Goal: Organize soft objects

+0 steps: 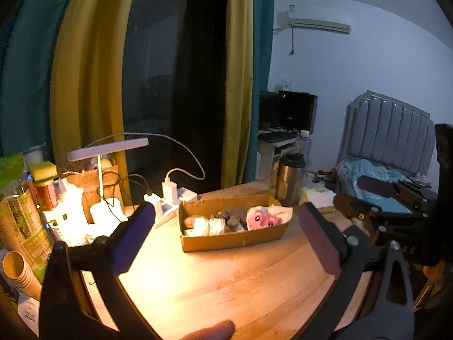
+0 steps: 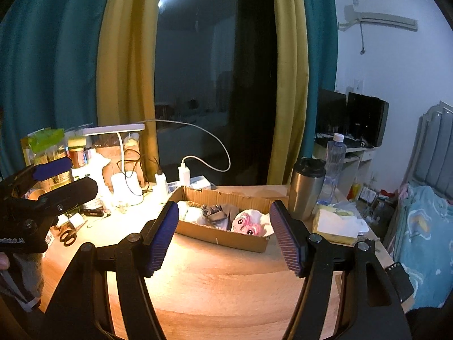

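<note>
A cardboard box (image 1: 235, 240) (image 2: 226, 236) sits on the wooden table. Inside lie white rolled cloths (image 1: 209, 225) (image 2: 192, 214), a grey soft piece (image 1: 235, 216) (image 2: 219, 215) and a pink plush with big eyes (image 1: 262, 218) (image 2: 249, 225). My left gripper (image 1: 226, 226) is open and empty, held above the table in front of the box; it also shows at the left of the right wrist view (image 2: 66, 175). My right gripper (image 2: 225, 232) is open and empty, in front of the box; it shows at the right of the left wrist view (image 1: 365, 195).
A steel tumbler (image 1: 288, 178) (image 2: 307, 189) and a water bottle (image 2: 334, 164) stand right of the box. A desk lamp (image 1: 107, 147), chargers (image 1: 170, 188), jars, paper cups (image 1: 19, 272) and scissors (image 2: 68, 236) crowd the left. Tissues (image 2: 337, 223) lie right. A bed (image 2: 424, 232) stands beyond.
</note>
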### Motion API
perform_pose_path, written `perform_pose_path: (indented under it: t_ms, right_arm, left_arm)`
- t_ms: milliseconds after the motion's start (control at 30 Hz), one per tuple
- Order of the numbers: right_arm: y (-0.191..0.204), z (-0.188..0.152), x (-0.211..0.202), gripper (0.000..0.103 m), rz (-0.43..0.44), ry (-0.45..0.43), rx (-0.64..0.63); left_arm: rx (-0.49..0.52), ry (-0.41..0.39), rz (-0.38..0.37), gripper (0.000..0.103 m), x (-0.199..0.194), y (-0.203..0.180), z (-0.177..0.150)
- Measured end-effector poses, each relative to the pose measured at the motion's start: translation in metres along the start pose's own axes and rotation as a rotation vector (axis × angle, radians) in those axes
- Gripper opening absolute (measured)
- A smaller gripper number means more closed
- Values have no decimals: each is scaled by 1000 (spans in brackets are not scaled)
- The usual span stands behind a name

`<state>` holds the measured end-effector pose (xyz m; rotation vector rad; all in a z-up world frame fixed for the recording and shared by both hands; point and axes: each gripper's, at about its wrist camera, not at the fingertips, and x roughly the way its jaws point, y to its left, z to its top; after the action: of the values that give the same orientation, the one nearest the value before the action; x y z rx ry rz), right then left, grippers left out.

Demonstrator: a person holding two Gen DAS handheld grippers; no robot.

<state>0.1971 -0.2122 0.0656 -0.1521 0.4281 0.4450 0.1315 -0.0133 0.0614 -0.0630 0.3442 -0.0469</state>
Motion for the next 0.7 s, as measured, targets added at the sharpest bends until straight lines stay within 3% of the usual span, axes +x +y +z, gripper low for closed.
perform_pose_path:
  t_ms: [700]
  right_arm:
    - [-17,7,21,70,16,10,15]
  left_arm:
    - [26,-4,30,102,23,-8,9]
